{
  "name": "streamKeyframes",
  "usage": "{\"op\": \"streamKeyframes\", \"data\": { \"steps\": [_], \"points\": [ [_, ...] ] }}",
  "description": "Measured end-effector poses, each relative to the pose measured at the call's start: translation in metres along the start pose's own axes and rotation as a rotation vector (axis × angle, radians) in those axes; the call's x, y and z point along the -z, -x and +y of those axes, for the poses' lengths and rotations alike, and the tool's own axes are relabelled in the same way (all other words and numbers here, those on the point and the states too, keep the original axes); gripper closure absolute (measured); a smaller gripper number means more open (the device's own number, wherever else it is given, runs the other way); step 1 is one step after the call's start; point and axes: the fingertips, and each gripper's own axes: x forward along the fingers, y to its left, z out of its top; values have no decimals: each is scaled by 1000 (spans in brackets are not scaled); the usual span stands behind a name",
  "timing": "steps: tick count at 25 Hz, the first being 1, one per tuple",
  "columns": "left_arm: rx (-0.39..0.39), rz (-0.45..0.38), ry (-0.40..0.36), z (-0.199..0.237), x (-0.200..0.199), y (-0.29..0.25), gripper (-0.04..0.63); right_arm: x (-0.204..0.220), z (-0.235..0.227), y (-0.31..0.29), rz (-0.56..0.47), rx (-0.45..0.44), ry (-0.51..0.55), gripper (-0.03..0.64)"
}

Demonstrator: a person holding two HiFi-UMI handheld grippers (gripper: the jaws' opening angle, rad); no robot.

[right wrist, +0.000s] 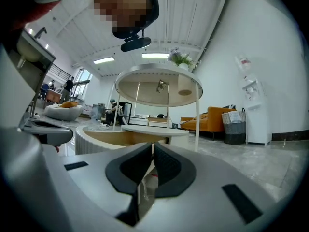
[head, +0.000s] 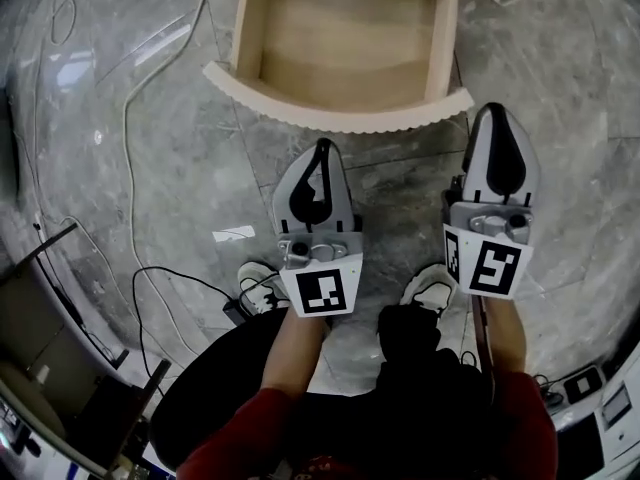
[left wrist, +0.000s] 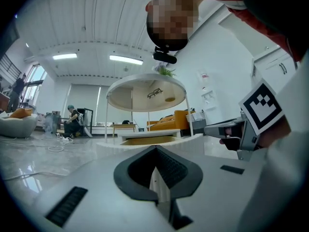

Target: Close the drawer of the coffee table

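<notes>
The coffee table's wooden drawer (head: 345, 43) stands pulled out over the marble floor, its curved ribbed front (head: 340, 116) nearest me. Both grippers are held level just short of that front, touching nothing. My left gripper (head: 323, 148) is shut and empty, a little below the front's middle. My right gripper (head: 497, 111) is also shut and empty, beside the front's right end. In the left gripper view the shut jaws (left wrist: 155, 154) point at the drawer front (left wrist: 145, 140) under the round tabletop (left wrist: 146, 92). In the right gripper view the gripper (right wrist: 150, 151) faces the ribbed front (right wrist: 91, 140) and tabletop (right wrist: 159, 83).
White and black cables (head: 130, 158) run across the floor at the left. The person's shoes (head: 262, 286) are below the grippers. A dark stand (head: 60, 368) is at the lower left. An orange sofa (right wrist: 212, 117) and a bin (right wrist: 235, 129) are far behind the table.
</notes>
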Motion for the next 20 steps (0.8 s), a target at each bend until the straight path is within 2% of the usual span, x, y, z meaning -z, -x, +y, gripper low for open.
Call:
{"op": "streamKeyframes", "data": {
  "steps": [9, 14, 20],
  "points": [
    [-18, 137, 33, -5, 55, 4, 572, 19, -3, 4, 25, 4, -51, 592],
    [7, 179, 87, -11, 72, 3, 445, 27, -8, 8, 44, 7, -47, 592],
    [-1, 198, 75, -13, 78, -3, 416, 38, -13, 10, 64, 20, -58, 592]
  ]
}}
